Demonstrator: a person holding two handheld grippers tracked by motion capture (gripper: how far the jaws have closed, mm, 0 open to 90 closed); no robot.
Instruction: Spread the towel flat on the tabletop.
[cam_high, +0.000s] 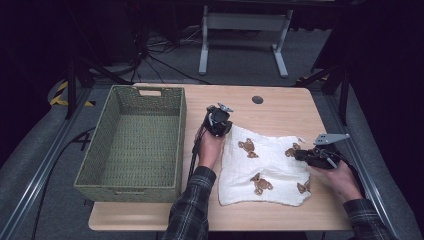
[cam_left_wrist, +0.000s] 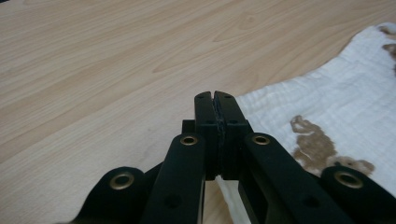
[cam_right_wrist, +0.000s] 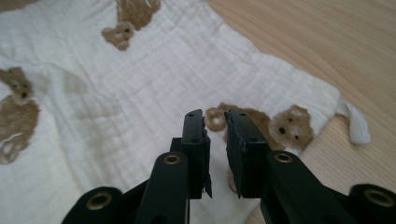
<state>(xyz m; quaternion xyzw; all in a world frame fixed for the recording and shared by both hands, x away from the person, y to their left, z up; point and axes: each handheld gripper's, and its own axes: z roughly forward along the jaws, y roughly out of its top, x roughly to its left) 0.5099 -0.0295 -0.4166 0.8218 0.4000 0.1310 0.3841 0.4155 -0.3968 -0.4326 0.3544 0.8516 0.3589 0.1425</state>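
Observation:
A white muslin cloth (cam_high: 272, 172) printed with brown bears lies spread on the wooden table (cam_high: 285, 107), right of centre. My left gripper (cam_high: 221, 129) stands at the cloth's far left corner, pointing down. In the left gripper view its jaws (cam_left_wrist: 215, 95) are pressed together just left of the cloth's edge (cam_left_wrist: 327, 88), which runs under them; no fabric shows between the tips. My right gripper (cam_high: 298, 155) hovers over the cloth's right edge. Its jaws (cam_right_wrist: 215, 116) stand a narrow gap apart above a bear print (cam_right_wrist: 285, 128), with the cloth (cam_right_wrist: 140, 84) lying flat below and nothing pinched.
A green woven basket (cam_high: 181, 145) stands empty on the left half of the table, close beside the left hand. A round cable hole (cam_high: 257, 99) sits near the far edge. A small white tag (cam_right_wrist: 357, 123) sticks out at the cloth's corner.

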